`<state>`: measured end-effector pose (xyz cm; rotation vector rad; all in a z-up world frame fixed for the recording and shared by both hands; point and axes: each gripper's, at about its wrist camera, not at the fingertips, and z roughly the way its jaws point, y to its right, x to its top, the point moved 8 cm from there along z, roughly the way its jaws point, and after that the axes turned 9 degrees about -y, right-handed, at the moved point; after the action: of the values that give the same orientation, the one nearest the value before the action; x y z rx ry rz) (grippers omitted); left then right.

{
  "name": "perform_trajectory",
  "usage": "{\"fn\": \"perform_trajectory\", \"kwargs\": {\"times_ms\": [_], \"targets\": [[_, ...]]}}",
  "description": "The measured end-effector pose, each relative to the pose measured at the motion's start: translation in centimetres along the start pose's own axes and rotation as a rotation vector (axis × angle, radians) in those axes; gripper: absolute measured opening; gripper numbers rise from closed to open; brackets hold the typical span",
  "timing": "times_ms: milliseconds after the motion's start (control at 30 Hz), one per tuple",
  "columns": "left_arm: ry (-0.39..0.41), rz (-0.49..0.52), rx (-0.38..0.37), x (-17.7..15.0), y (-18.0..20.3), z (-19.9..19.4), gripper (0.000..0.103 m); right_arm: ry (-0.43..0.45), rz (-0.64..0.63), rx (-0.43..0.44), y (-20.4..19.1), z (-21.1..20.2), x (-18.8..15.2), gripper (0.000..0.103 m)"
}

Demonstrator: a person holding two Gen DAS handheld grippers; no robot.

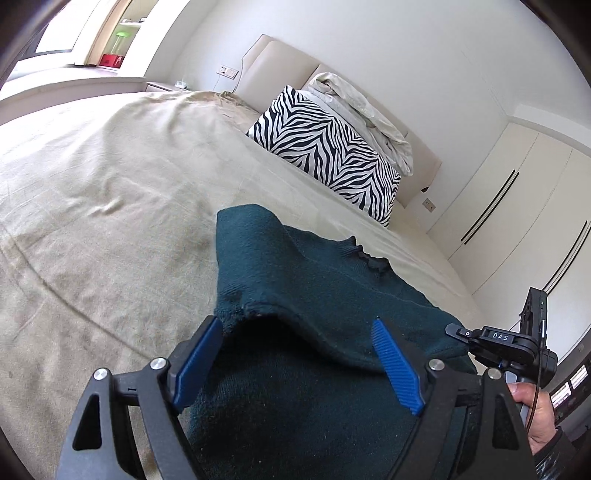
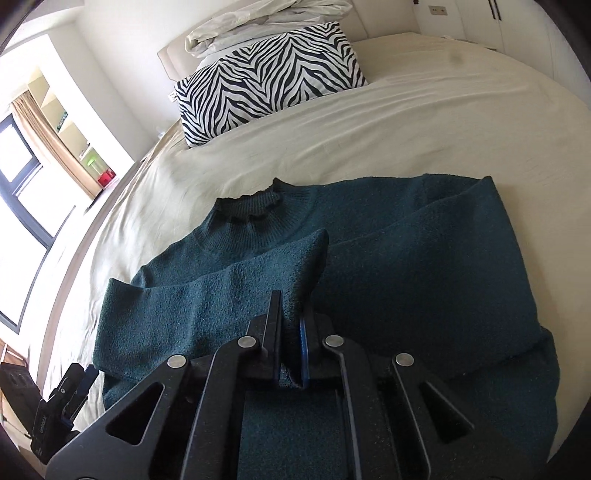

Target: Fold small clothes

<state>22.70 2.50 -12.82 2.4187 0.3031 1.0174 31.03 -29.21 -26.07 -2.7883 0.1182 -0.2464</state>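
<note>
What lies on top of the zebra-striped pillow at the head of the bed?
A crumpled pale duvet rests on the zebra-striped pillow, overlapping its far edge. Whatever lies beneath the duvet, behind the pillow, is covered.

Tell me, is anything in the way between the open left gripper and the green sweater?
No, nothing visible. The left gripper is open with the green sweater bunched between its fingers. The right gripper is shut on a fold of the sweater.
</note>
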Motion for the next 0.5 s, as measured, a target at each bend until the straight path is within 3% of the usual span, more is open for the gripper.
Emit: {"fn": "perform_trajectory", "kwargs": {"times_ms": [500], "targets": [[-0.018,-0.023,0.011,0.1,-0.6,0.4,0.08,0.018,-0.005,-0.054,3.0,0.8,0.5,0.006]]}}
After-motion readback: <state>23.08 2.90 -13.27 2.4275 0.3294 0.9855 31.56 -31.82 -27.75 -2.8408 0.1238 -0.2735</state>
